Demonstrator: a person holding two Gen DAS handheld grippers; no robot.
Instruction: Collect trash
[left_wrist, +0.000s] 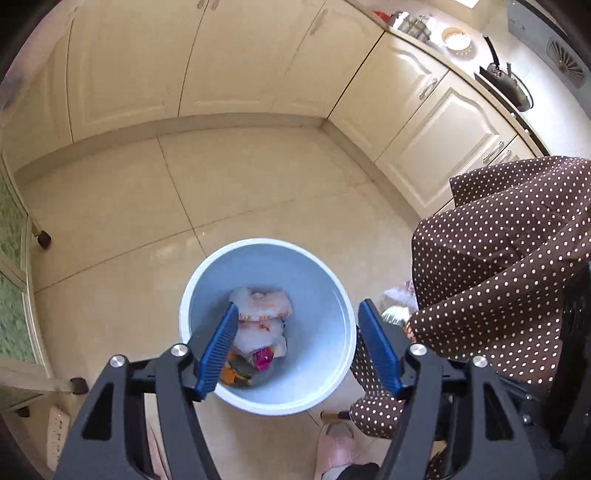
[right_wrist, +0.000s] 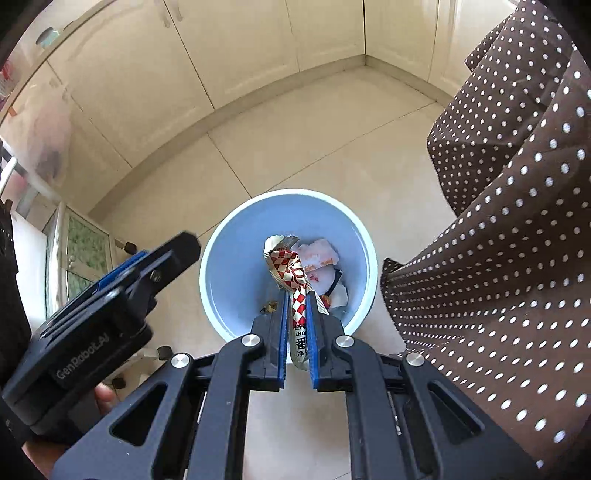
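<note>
In the right wrist view, the right gripper (right_wrist: 296, 295) sits at lower centre with its blue-padded jaws pressed together on a crumpled red-and-white checked foil sachet (right_wrist: 291, 273); the sachet's printed lower end shows between the pads and its torn silver top sticks up past the fingertips. The sachet hangs directly above the open mouth of a round pale-blue plastic trash bin (right_wrist: 236, 258), which stands on the beige tiled floor (right_wrist: 295, 147) at mid-frame. Inside the bin lie white crumpled wrappers with orange print (right_wrist: 319, 254), right of the sachet.

At the left of that view the left gripper (right_wrist: 162, 258) appears from the side, black with blue pads, beside the bin's rim. In the left wrist view the left gripper (left_wrist: 297, 310) occupies the bottom of the frame, its jaws wide apart and holding nothing, one blue pad over the bin's interior and the other just outside the right rim. The bin (left_wrist: 325, 295) lies below centre, with the white wrappers (left_wrist: 262, 310) and a small pink packet (left_wrist: 264, 356) at its bottom.

A brown cloth with white polka dots (left_wrist: 498, 277) drapes down the right side of both views, and cream cabinet doors (left_wrist: 147, 66) fill the top
</note>
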